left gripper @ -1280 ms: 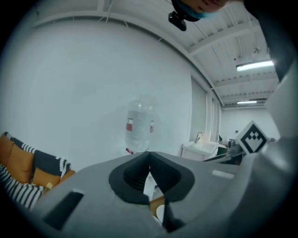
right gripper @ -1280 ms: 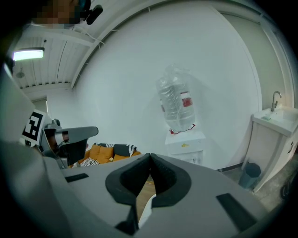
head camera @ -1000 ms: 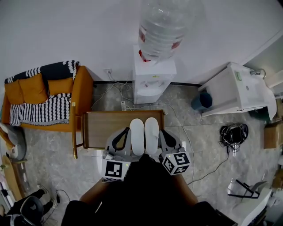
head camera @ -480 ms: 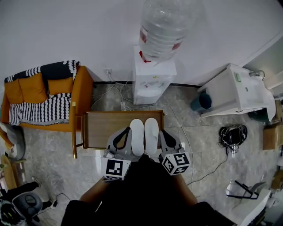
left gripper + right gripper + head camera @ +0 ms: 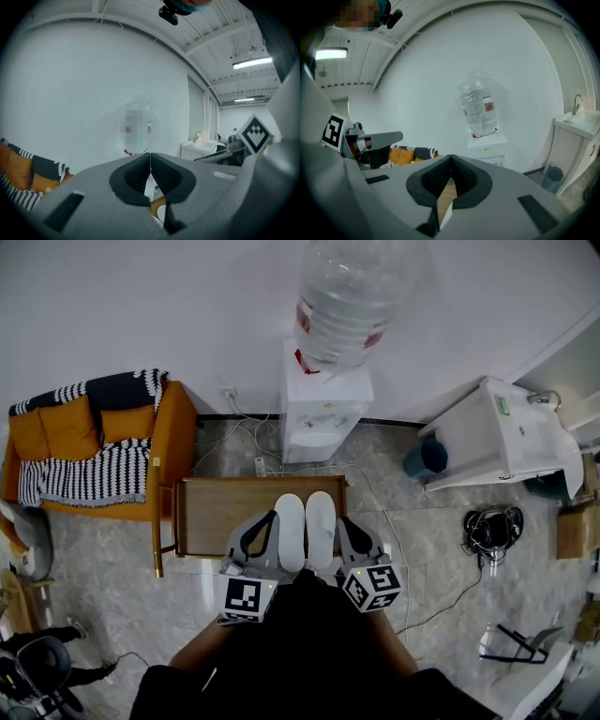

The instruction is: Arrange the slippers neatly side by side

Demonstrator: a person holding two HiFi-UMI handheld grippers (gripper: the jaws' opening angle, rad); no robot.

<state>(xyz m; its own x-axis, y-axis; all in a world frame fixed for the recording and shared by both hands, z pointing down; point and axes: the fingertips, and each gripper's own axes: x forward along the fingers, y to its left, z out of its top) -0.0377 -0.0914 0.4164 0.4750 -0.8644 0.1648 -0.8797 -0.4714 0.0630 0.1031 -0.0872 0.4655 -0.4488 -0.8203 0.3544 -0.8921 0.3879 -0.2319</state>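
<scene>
My left hand-held gripper (image 5: 150, 158) and right hand-held gripper (image 5: 450, 161) both have their jaws pressed together on nothing. The two white slippers (image 5: 291, 529) lie side by side, touching, at the surface's (image 5: 216, 512) near edge, between both tips.

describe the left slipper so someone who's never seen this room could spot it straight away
Find the white water dispenser against the wall; a low wooden table stands right in front of it. On the table's right half, the left slipper lies toes toward the dispenser. It is white like the right slipper beside it, but lies on the side of the orange sofa.
</scene>
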